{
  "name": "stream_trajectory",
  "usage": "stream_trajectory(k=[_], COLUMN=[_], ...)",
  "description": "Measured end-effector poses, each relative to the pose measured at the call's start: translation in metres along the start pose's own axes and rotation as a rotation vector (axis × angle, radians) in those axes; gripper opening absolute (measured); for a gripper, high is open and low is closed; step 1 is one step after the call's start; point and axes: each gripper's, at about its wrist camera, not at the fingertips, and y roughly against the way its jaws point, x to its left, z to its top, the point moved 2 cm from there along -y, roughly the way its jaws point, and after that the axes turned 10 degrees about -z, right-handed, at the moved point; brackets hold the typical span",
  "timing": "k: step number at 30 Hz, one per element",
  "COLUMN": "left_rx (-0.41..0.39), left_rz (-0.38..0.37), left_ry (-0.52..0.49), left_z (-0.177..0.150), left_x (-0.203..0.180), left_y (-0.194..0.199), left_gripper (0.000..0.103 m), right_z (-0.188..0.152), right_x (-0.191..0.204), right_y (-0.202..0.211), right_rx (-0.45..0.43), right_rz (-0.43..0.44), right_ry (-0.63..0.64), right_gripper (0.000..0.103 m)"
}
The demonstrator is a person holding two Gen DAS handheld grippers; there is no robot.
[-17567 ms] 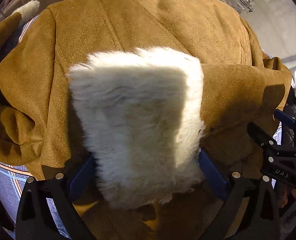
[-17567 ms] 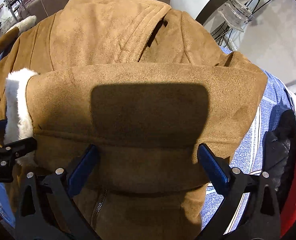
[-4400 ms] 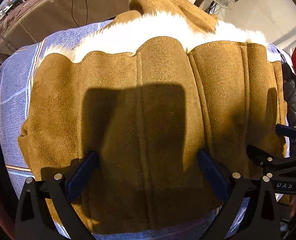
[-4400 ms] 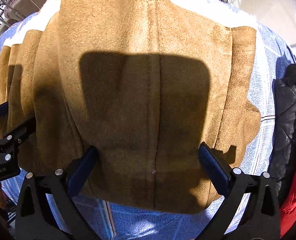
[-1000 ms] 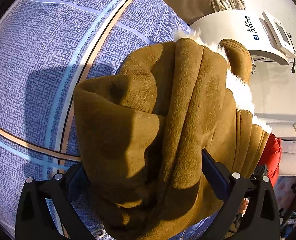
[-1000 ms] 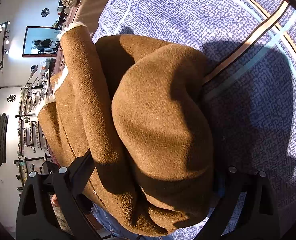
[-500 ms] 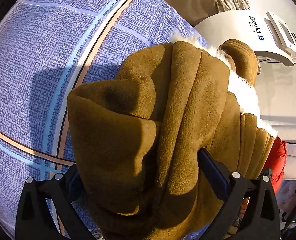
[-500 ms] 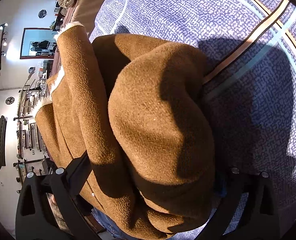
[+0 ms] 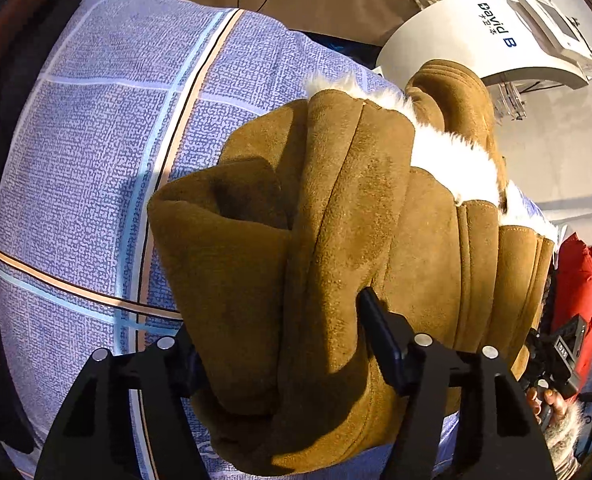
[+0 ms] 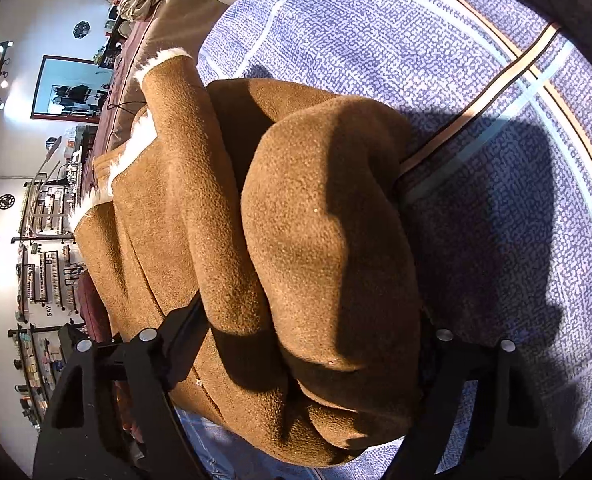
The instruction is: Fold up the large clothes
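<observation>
The tan suede coat (image 9: 336, 240) was seen folded into a thick, elongated bundle lying on the blue-and-lilac checked bed cover (image 9: 96, 160). In the left wrist view, its long axis ran from the lower left, at the jaws, toward the upper right, where the white fleece lining (image 9: 452, 160) was exposed along one edge and the rolled collar end pointed toward a white machine (image 9: 456, 40). The left gripper (image 9: 284, 344) was closed on one end of the bundle: its jaws had just been closing, and the right-hand pad was pressed into a fold of suede, with the bulk of that end between the two. In the right wrist view, the opposite rounded end of the bundle filled the gap of the right gripper (image 10: 312, 344), the long axis receding to the upper left. The jaws of that gripper had likewise just been closing and were clamped against both flanks of the coat. A red garment (image 9: 580, 280) was visible beside the bundle.
</observation>
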Motion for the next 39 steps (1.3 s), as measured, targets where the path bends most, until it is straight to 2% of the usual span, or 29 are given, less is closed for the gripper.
stream_trajectory(k=[4,7,11,18,24,27,30,34,39], left_rx=[-0.01,-0.018,-0.014,0.027,0.014,-0.011,-0.024,-0.06,-0.102], left_rz=[0.005,0.014,0.003,-0.051,-0.039,-0.055,-0.072,-0.13,-0.254], left_ry=[-0.059,-0.093,-0.127,-0.222,-0.315,-0.38,-0.476,-0.613,-0.83], left_z=[-0.005,-0.012,-0.028,-0.079,-0.087,-0.079,-0.07,-0.052,-0.039], left_x=[-0.012,-0.02,-0.03,-0.05,-0.092,-0.129,-0.177,-0.257,-0.395], left_y=[0.021,0.038,0.063,0.109,0.125,0.133,0.146,0.161,0.156], left_gripper=[0.052,0.049,0.046,0.044,0.043,0.043,0.042,0.042,0.042], right_z=[-0.01,-0.02,-0.038,-0.088,-0.124,-0.131,-0.134,-0.122,-0.107], right_x=[0.014,0.027,0.039,0.052,0.058,0.063,0.074,0.069,0.032], right_y=[0.021,0.038,0.063,0.129,0.171,0.193,0.222,0.284,0.373], right_rx=[-0.043,-0.067,-0.075,-0.134,-0.195,-0.228,-0.304,-0.465,-0.695], right_rz=[-0.027,-0.042,-0.065,-0.104,-0.118,-0.106,-0.096,-0.055,-0.062], right_ry=[0.049,0.105,0.152,0.313,0.388,0.395,0.419,0.387,0.287], right_gripper=[0.064,0.061,0.058,0.055,0.052,0.051,0.049,0.049,0.049])
